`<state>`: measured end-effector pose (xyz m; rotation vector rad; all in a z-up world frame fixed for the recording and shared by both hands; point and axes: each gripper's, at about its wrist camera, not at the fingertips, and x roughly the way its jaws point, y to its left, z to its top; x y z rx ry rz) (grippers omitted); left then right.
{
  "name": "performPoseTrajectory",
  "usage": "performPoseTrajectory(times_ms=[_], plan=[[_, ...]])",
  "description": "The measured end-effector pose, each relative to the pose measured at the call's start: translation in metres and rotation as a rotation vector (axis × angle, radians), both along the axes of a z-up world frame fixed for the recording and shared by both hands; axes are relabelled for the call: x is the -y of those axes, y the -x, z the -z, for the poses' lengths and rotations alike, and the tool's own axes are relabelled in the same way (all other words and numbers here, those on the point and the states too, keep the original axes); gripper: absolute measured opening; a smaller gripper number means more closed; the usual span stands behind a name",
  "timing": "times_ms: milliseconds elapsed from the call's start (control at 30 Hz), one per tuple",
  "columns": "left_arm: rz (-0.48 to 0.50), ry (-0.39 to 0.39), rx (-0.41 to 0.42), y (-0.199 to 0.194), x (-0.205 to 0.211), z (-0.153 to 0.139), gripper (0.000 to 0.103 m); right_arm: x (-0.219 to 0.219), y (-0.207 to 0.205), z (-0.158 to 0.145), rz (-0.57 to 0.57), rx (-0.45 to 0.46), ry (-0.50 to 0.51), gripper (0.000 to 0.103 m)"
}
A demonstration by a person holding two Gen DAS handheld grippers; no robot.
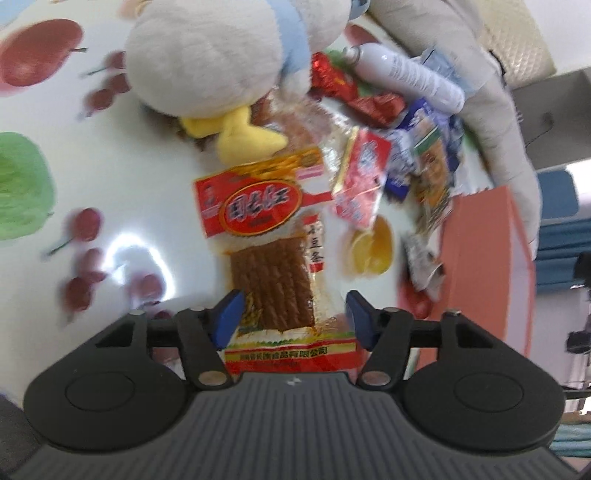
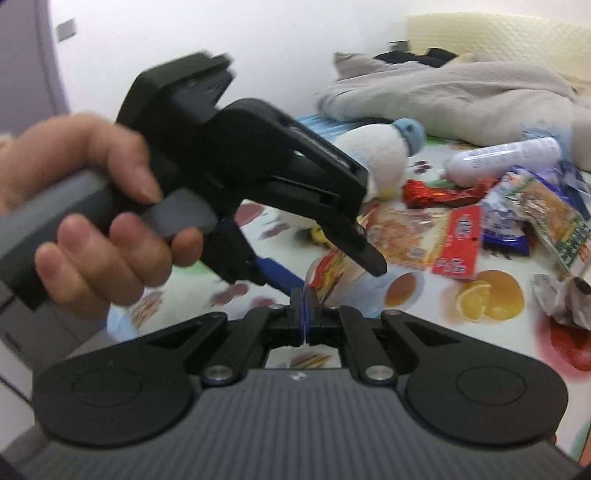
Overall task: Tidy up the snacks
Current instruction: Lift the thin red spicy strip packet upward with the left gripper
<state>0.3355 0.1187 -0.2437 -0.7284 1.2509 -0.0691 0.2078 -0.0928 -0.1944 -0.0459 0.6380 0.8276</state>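
The red-labelled snack packet (image 1: 275, 258) lies flat on the glossy fruit-print tablecloth (image 1: 55, 166), its lower end between the spread blue pads of the left gripper (image 1: 293, 319), which do not press it. Behind it a heap of snack wrappers (image 2: 461, 225), a plush toy (image 1: 221, 59) and a white bottle (image 1: 406, 75) crowd the cloth. The right gripper (image 2: 304, 299) is pinched tight on a thin clear wrapper edge (image 2: 305, 334), with rumpled grey bedding (image 2: 461, 99) and a white wall (image 2: 258, 29) beyond.

left side of the fruit-print bench (image 1: 122, 177) is wide open, but the plush toy (image 1: 207, 55), white bottle (image 1: 406, 74) and snack pile (image 1: 406, 155) crowd the far end, orange box (image 1: 487, 266) walling the right.
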Motion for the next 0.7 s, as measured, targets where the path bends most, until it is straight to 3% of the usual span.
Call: performPoseTrajectory(times_ms=[67,267,367,533,600,667,700], plan=[[0.020,-0.027,-0.010,0.006,0.000,0.000,0.065,-0.007,0.008,0.000,-0.033,0.025,0.032,0.003],[0.014,-0.079,-0.001,0.020,-0.008,-0.008,0.052,-0.022,0.023,0.002,-0.091,0.076,0.097,0.004],[0.005,-0.101,0.008,0.028,-0.011,-0.013,0.033,-0.028,0.028,0.000,-0.107,0.094,0.116,0.004],[-0.041,-0.092,0.048,0.045,-0.023,-0.026,0.016,-0.025,0.031,-0.005,-0.076,0.048,0.061,0.008],[-0.061,-0.078,0.062,0.052,-0.029,-0.029,0.009,-0.014,0.029,-0.006,-0.035,0.013,0.023,0.027],[-0.075,-0.053,0.071,0.059,-0.033,-0.027,0.007,-0.001,0.027,-0.008,0.018,-0.009,-0.008,0.032],[-0.085,-0.043,0.071,0.063,-0.035,-0.026,0.007,0.007,0.026,-0.009,0.052,-0.016,-0.020,0.039]])
